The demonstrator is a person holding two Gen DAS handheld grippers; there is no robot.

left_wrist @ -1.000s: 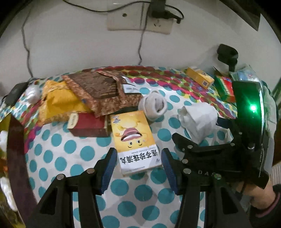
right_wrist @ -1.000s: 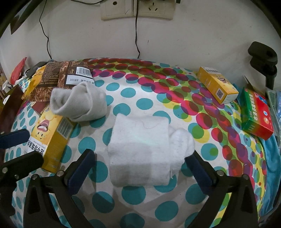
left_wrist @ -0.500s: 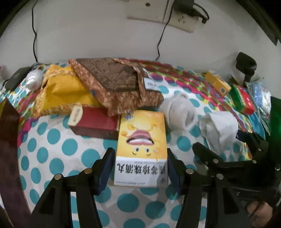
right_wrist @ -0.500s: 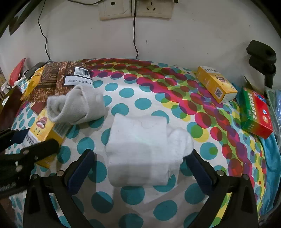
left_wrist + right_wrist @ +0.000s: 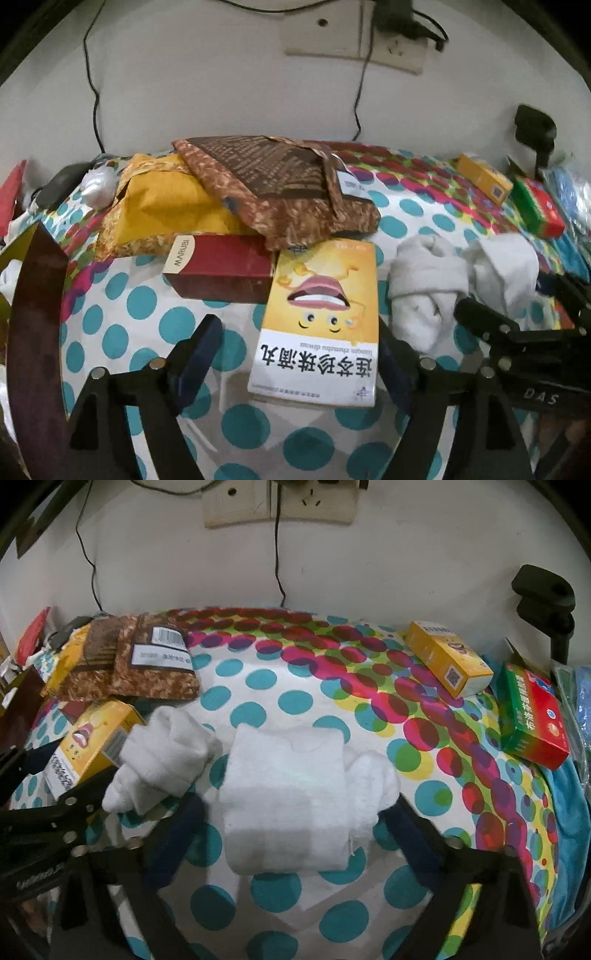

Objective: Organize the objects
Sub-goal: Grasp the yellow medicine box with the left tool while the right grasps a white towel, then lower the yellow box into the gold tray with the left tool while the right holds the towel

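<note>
**Two claws, two targets: one letting a box go, one closing on a towel**

The polka-dot tablecloth covers the whole surface, with a wall and its sockets at the far side. On the far left lies a pile of snack bags, a brown patterned bag overlapping a yellow bag, with a dark red box at their near edge. On the far right sit a small yellow carton and a green and red box.

The folded white towel lies directly ahead of the right gripper, its long axis running near to far, straight along the line the claw points. It sits between the fingers, which are closing; the right pad looks at or very near the towel's bulging side, the left pad seems still short of it, so I judge the grip not yet made. A rolled grey-white sock rests just left of the towel, touching it or nearly so, and could get caught.

The yellow medicine box lies flat on the cloth between the fingers of the left gripper, its long axis also near to far, far end tucked under the brown bag. That claw is opening; there is a clear gap on the left, and the right finger is just beside the box edge.

The towel belongs to the right hand, being nearer.
</note>
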